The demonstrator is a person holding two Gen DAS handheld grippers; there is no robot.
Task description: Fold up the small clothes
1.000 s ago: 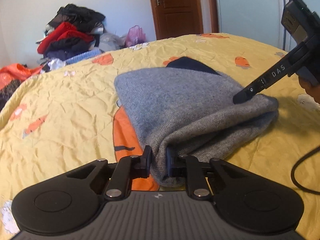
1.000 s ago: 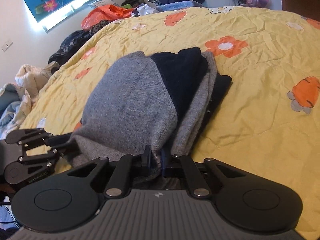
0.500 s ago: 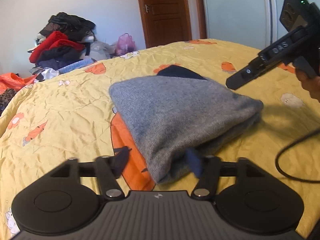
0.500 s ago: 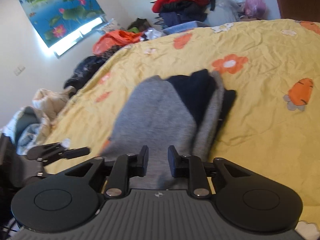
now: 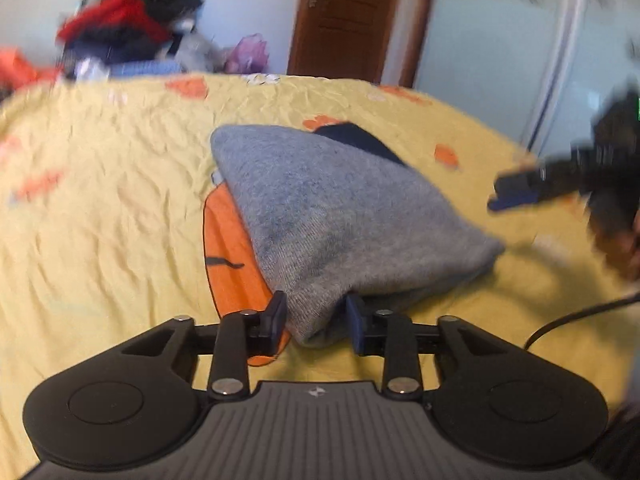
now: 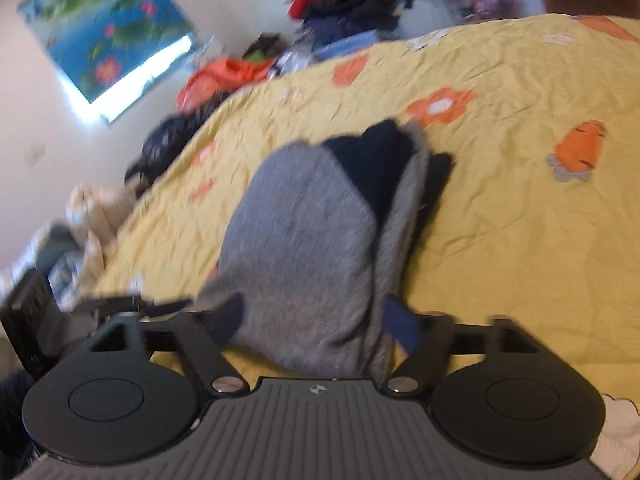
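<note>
The grey knit garment [image 5: 332, 216] lies folded in a thick bundle on the yellow bed cover [image 5: 100, 220], with a dark navy part [image 6: 380, 160] showing at its far end. The left hand-held gripper [image 5: 316, 318] stands open around the near grey corner, and the right hand-held gripper [image 6: 316, 320] is spread wide open around the bundle's other near end.

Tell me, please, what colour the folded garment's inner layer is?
Dark navy, peeking out from the grey folded garment; the right wrist view shows it best.
</note>
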